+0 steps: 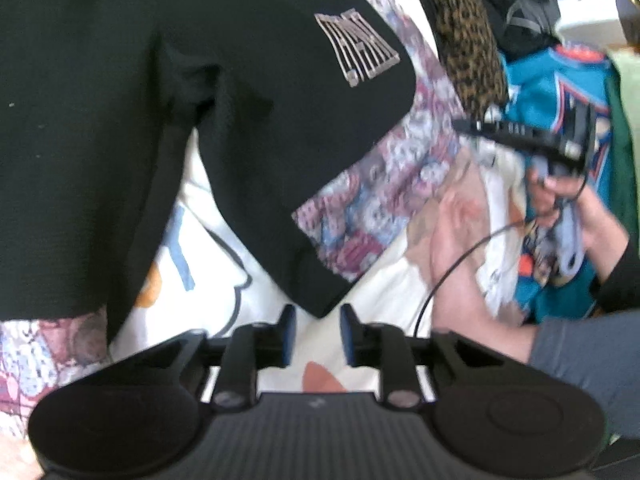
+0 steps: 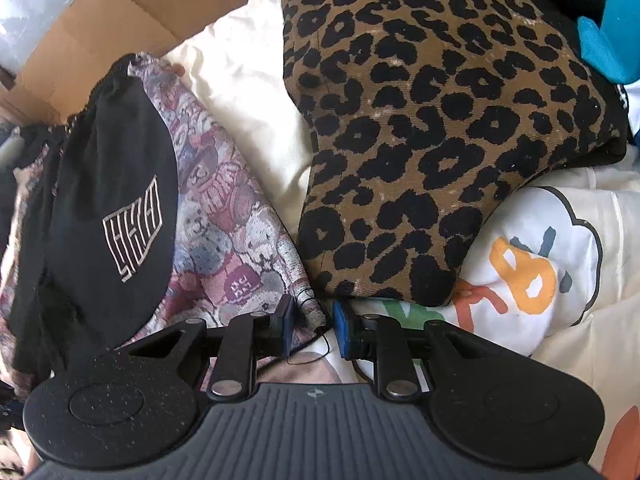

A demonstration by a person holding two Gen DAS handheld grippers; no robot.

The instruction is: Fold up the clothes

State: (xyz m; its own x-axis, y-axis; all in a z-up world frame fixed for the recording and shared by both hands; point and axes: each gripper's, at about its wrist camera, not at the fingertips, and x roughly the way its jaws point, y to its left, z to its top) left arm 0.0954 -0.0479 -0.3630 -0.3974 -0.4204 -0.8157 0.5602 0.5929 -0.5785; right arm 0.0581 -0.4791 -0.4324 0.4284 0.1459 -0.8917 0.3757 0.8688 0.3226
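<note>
We found the black garment (image 1: 168,112) spread over a teddy-bear patterned throw (image 1: 372,192) on the bed, its sleeve hem running down to a corner just ahead of the left tongs (image 1: 317,334). Those tongs stood apart, nothing pressed between the blue pads (image 1: 289,330); the sleeve corner lay at the gap, not in it. The right tongs (image 2: 313,326) also stood apart, over the frayed edge of the throw, a loose dark thread (image 2: 316,350) trailing between them; we could not tell whether they touched the cloth. From the left wrist view the right tongs showed off to the side, gripped by a hand (image 1: 576,204) over a teal printed garment (image 1: 560,92). We judged the step in hand to be retaking the sleeve for a fold inward: best to bite both layers back from the hem corner, then carry it low across the body so the cloth laid flat. Room was tight: a leopard-print cushion (image 2: 432,128) crowded the far edge of the throw, a cardboard box (image 2: 120,12) stood beyond, and the cartoon-print duvet (image 2: 532,264) offered the only open ground. The logo (image 1: 356,48) sat near the garment's outer edge.
</note>
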